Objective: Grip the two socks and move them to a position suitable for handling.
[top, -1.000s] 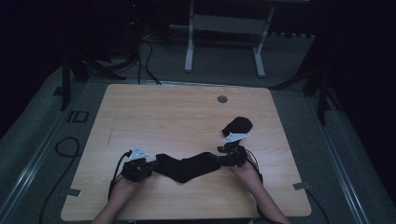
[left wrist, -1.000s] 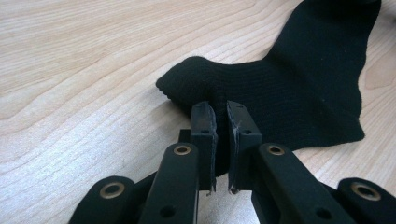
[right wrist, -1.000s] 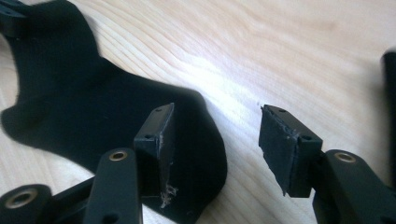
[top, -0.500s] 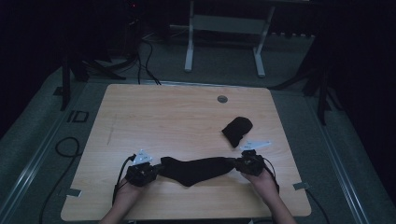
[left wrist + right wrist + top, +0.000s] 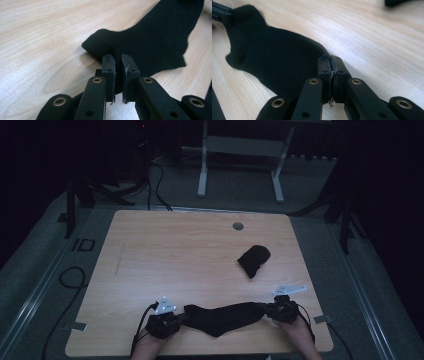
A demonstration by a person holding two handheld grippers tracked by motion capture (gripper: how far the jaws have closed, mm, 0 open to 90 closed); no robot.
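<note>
Black sock (image 5: 222, 318) lies stretched flat along the near edge of the table (image 5: 165, 255), held at both ends. Left gripper (image 5: 176, 321) has its jaws pressed on one end of the sock, a fold of knit between them, seen close in the left gripper view (image 5: 118, 65). Right gripper (image 5: 265, 311) pinches the other end, jaws nearly together (image 5: 332, 67). Step in hand appears to be spreading and laying out the sock. Next move likely calls for letting go or folding one end over the other, keeping the cloth flat. Second dark sock (image 5: 253, 260), bunched up, sits well apart toward the far right. Near edge is close behind both hands; plenty of bare wood ahead.
</note>
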